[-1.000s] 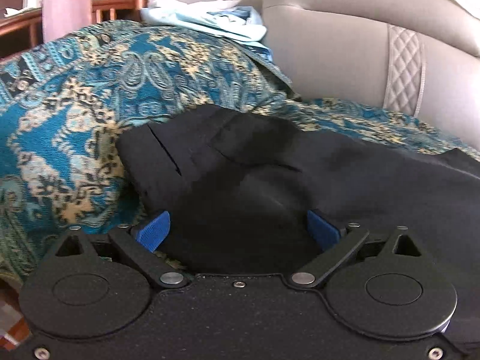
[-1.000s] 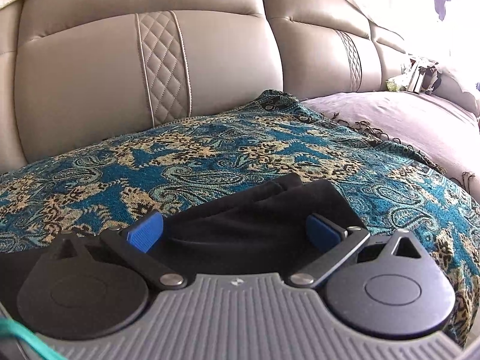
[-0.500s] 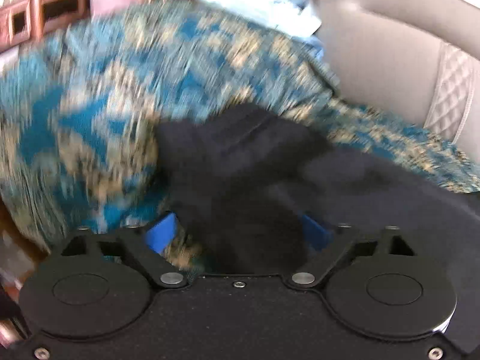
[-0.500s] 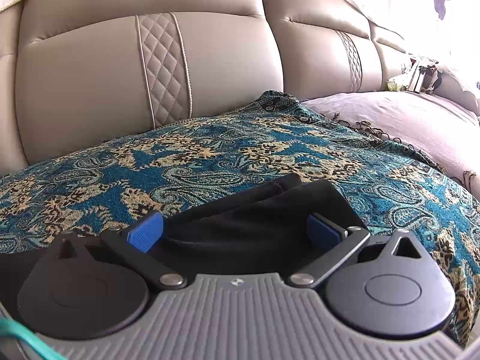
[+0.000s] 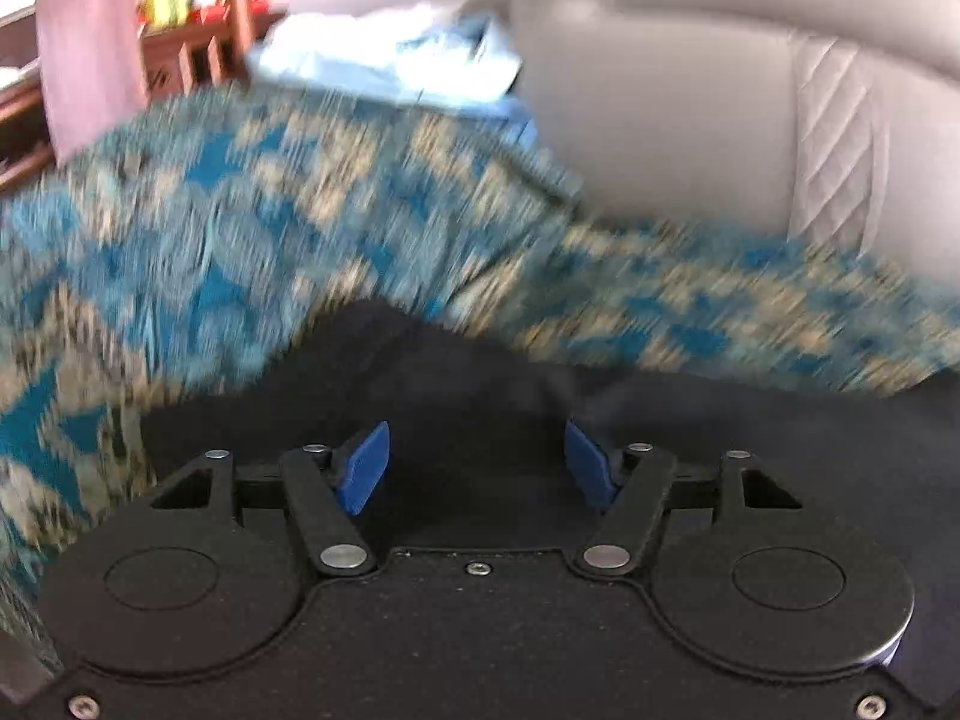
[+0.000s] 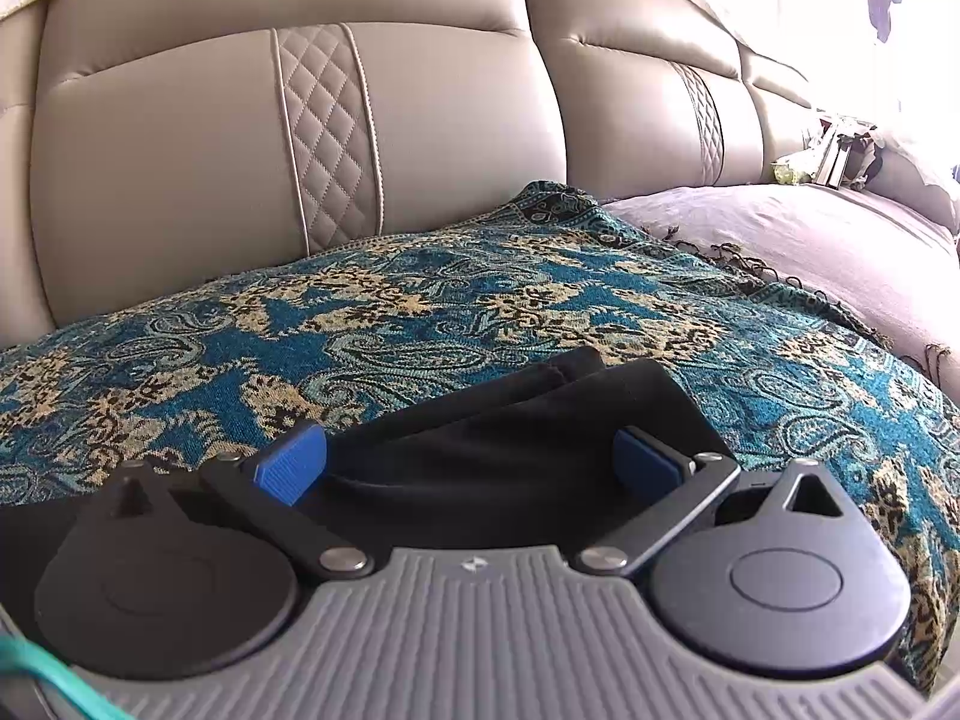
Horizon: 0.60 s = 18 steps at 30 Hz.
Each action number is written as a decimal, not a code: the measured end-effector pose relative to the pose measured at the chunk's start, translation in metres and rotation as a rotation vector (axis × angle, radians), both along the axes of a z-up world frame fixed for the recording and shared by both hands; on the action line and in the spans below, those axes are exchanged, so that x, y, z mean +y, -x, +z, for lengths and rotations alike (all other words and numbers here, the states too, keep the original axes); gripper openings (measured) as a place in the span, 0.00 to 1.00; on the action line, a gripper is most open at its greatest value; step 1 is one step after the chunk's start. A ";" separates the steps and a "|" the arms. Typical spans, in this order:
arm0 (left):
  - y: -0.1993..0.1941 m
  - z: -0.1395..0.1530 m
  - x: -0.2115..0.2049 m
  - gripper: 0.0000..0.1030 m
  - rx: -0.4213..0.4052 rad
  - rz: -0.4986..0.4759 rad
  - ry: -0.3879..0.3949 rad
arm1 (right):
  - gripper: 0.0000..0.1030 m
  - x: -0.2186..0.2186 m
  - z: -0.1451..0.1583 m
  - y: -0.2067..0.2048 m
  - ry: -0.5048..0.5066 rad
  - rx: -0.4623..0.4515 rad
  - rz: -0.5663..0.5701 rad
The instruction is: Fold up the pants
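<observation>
Black pants (image 5: 480,384) lie on a blue and tan patterned throw (image 5: 240,228) over a sofa seat. My left gripper (image 5: 477,468) sits low over one bunched end of the pants. Its jaws are closing, with black cloth between the blue pads (image 5: 366,468), and a gap still shows. This view is blurred by motion. In the right wrist view the folded leg ends of the pants (image 6: 540,408) lie between the wide-apart pads of my right gripper (image 6: 471,465), which is open and resting low on the throw (image 6: 420,312).
The beige leather sofa back (image 6: 180,150) rises close behind the throw. Light blue clothes (image 5: 390,66) are piled at the sofa's far end, beside wooden furniture (image 5: 198,48) and a pink hanging cloth (image 5: 84,42). A lilac cover (image 6: 810,240) lies on the seat to the right.
The left gripper's pads have come closer together around the black cloth, and it has moved along the pants, blurring its view. The right gripper and its view are unchanged.
</observation>
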State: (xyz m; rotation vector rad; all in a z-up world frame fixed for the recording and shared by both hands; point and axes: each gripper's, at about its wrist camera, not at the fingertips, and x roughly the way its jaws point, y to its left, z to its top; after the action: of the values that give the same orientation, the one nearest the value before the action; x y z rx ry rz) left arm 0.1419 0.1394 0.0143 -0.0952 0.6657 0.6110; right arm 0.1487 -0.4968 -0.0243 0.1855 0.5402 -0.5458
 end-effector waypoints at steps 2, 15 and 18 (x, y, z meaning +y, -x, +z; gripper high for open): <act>0.008 -0.009 0.010 0.71 -0.056 0.019 0.023 | 1.00 0.000 0.000 -0.001 0.001 -0.001 0.001; 0.001 0.018 -0.077 0.79 -0.043 -0.179 -0.092 | 1.00 0.002 0.001 -0.002 0.002 0.011 -0.008; 0.001 0.022 -0.117 0.82 -0.054 -0.294 -0.024 | 1.00 0.007 0.004 -0.002 -0.016 0.017 -0.047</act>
State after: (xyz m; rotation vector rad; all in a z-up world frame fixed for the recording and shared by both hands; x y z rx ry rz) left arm 0.1408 0.0225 0.0360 0.0095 0.6062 0.3325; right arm 0.1510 -0.4899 -0.0208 0.2096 0.5582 -0.5888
